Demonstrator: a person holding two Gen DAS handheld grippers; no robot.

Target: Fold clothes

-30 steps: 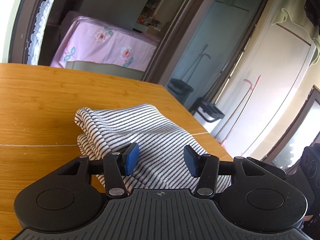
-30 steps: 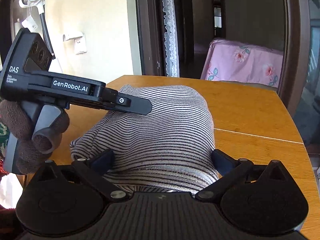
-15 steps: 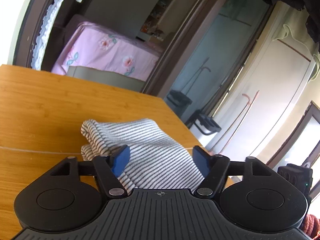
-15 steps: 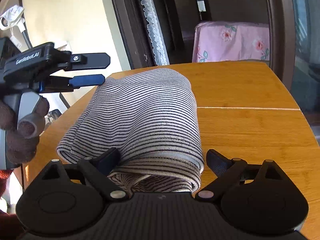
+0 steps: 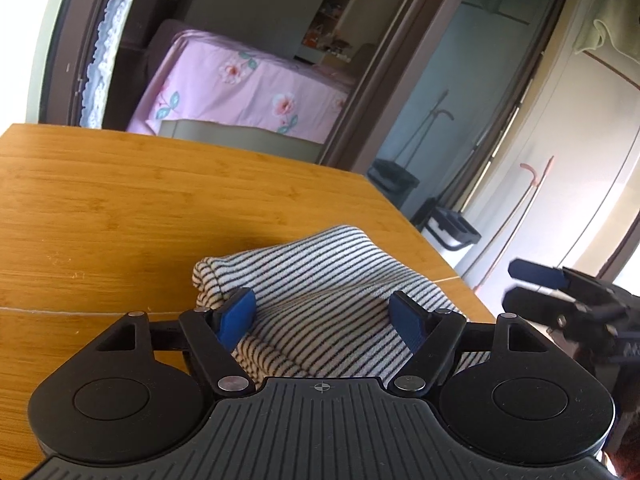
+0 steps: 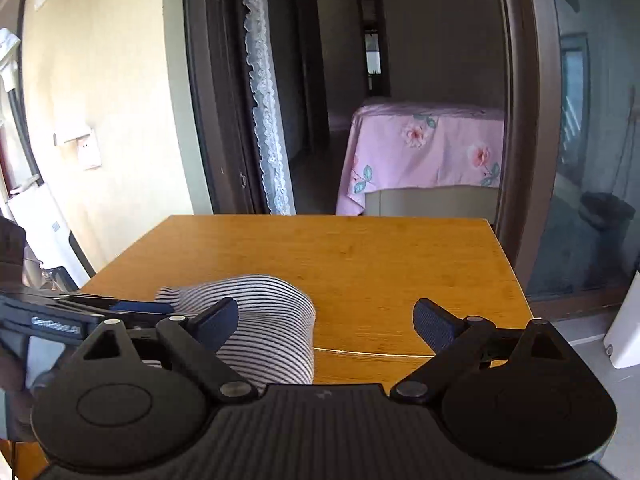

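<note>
Folded striped garment (image 5: 332, 280) on wooden table (image 5: 120, 208).
We see left gripper (image 5: 322, 314) spread after closing slightly, straddling cloth unpinched; right gripper (image 6: 326, 322) spread, empty.

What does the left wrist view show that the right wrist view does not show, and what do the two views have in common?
Only the left wrist view shows the dustpan and the canes leaning by the pale wall on the right.

Only the right wrist view shows the wall socket, the dark hallway and the white appliance at the left edge.

Both show the striped garment folded on the wooden table, the pink flowered cloth, the lace curtain, and the left gripper and right gripper, neither pressing on the cloth.
</note>
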